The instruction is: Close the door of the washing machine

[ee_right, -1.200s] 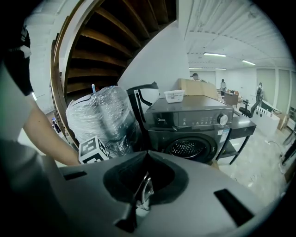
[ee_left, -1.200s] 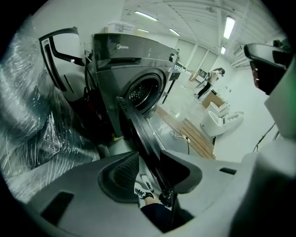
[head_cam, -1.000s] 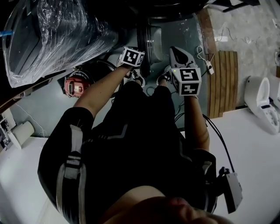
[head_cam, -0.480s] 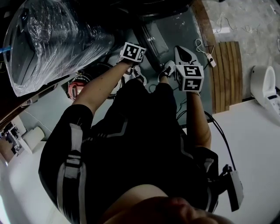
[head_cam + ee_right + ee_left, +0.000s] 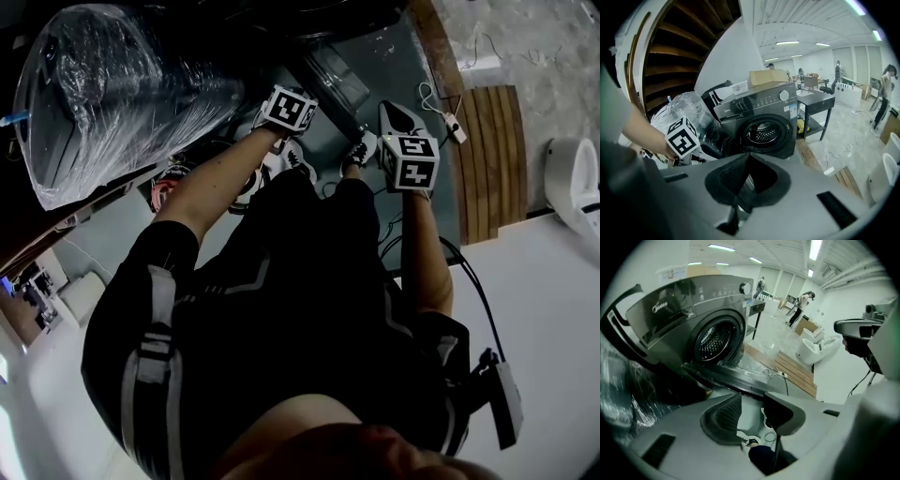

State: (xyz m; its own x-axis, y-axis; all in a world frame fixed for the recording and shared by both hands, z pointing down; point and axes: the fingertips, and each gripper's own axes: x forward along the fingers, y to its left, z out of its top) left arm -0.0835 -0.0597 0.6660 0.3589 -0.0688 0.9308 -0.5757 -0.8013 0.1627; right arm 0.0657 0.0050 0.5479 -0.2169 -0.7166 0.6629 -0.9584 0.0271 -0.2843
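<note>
The dark grey washing machine point(image 5: 761, 123) stands ahead with its round drum opening point(image 5: 715, 340) uncovered. Its door point(image 5: 733, 379) hangs swung out and open, showing as a dark slab just beyond my left jaws; from the head view its glass point(image 5: 335, 82) lies between my two grippers. My left gripper point(image 5: 752, 401) is close above the door with a gap between its jaws, nothing in it. The right gripper point(image 5: 747, 159) is shut and empty, pointing at the machine from further back. In the head view, the left gripper point(image 5: 284, 114) and right gripper point(image 5: 397, 117) flank the person's feet.
A large plastic-wrapped bundle point(image 5: 112, 80) sits left of the machine. Wooden boards point(image 5: 483, 159), a power strip with cable point(image 5: 448, 127) and a white toilet point(image 5: 574, 187) lie to the right. A black table point(image 5: 816, 105) stands beside the machine. People stand far back.
Both grippers have moved forward towards the machine and rolled a little; the right one has also come lower. Neither has taken hold of anything.
</note>
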